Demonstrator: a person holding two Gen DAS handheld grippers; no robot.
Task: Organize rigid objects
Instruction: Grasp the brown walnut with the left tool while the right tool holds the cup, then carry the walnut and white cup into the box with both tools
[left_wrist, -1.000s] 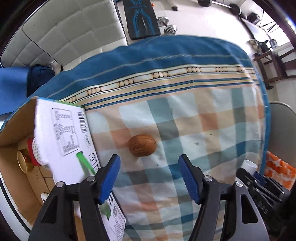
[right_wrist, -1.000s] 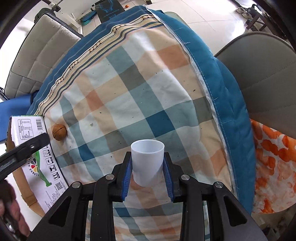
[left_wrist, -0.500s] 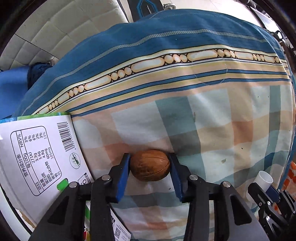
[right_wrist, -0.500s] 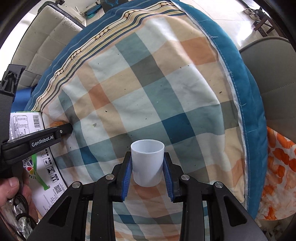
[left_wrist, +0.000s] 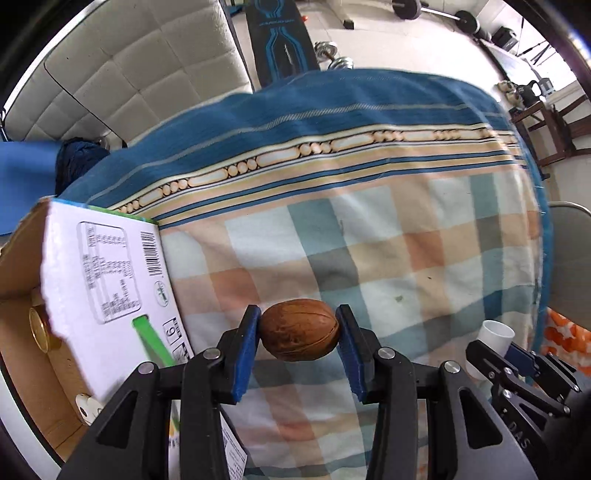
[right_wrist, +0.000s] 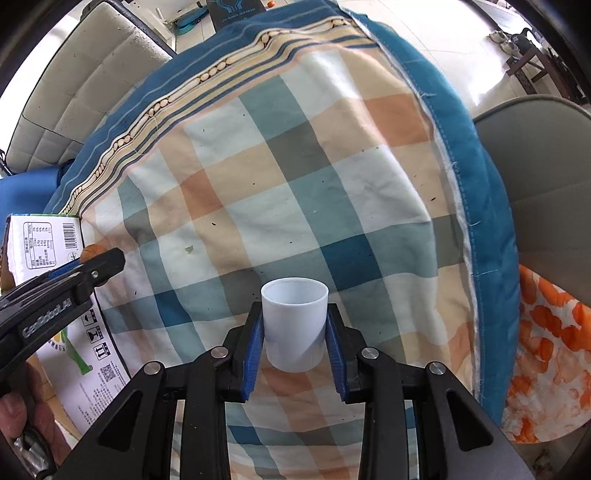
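Left wrist view: left tool (left_wrist: 298, 332) pinches the walnut (left_wrist: 300, 329) across its long axis, blue pads (left_wrist: 246, 345) on both ends, nut looks lifted clear of the checked cloth (left_wrist: 388, 258). Round hard shell, so I'd keep the squeeze steady and not tilt; it can squirt out sideways. Open cardboard box (left_wrist: 55, 332) sits just left, white printed flap (left_wrist: 107, 280) leaning over the opening, a gold round item (left_wrist: 38, 328) and a white piece (left_wrist: 88, 408) inside. Likely drop spot: swing left, clear the flap edge, lower before releasing. Right wrist view: right tool (right_wrist: 294, 338) clamps the white cup (right_wrist: 294, 325) at its lower half, upright, mouth open upward; can't tell if its base touches the cloth. Thin wall probably, so light grip. Left tool's black body is at the left edge, over the box side. Bench is covered by the plaid cloth with blue border (right_wrist: 480, 206), some dark specks. Room: white padded sofa (left_wrist: 140, 70) behind, grey chair (right_wrist: 546, 177) on the right, dumbbells (left_wrist: 332, 55) on tile floor.
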